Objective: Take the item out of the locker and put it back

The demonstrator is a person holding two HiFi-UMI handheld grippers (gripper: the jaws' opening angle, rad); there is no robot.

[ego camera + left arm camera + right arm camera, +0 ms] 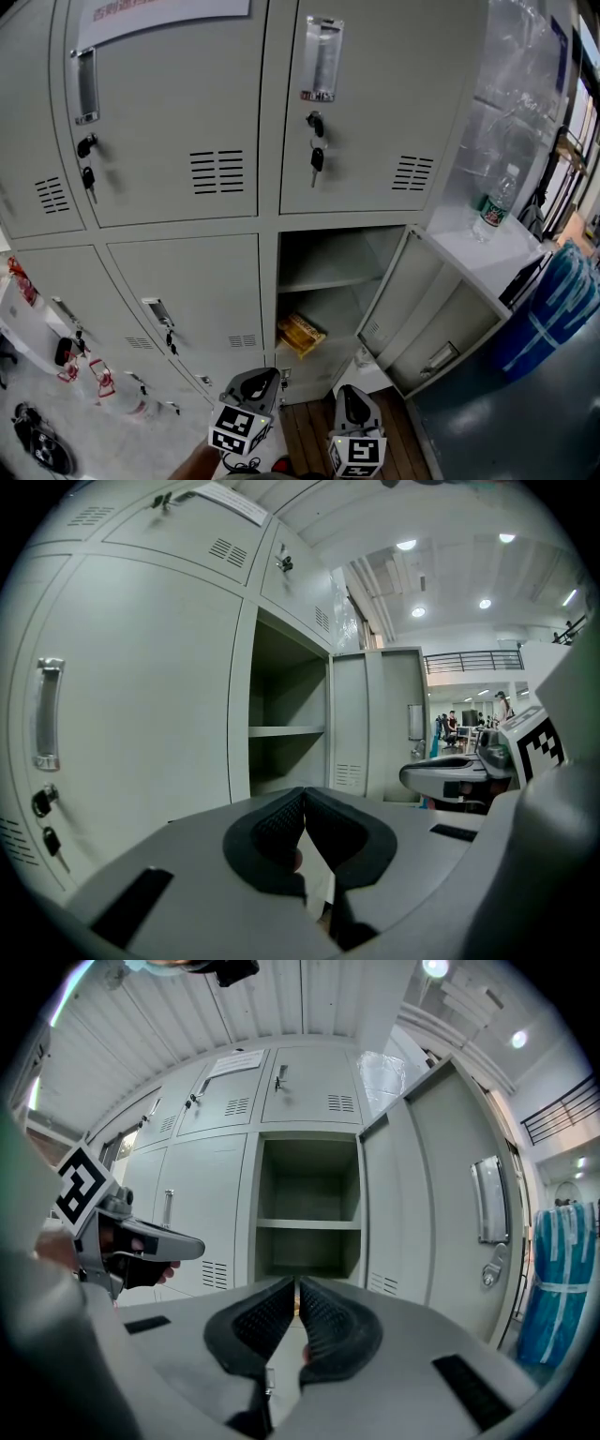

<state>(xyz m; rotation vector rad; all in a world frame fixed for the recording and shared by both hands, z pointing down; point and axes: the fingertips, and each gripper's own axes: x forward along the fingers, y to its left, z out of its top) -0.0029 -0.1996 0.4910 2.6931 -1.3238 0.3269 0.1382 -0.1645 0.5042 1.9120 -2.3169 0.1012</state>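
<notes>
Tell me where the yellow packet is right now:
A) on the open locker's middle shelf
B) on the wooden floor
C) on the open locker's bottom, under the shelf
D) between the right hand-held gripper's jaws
C: the yellow packet lies on the bottom of the open locker, below its bare shelf.

Count, head view:
- 2 grippers: left gripper, right gripper.
- 1 open locker at 6 o'clock, with 1 shelf and 1 yellow packet.
- 2 hanging keys, one at 10 o'clock and one at 12 o'clock.
- 1 bottle and 1 blue bin, both at 3 o'clock.
</notes>
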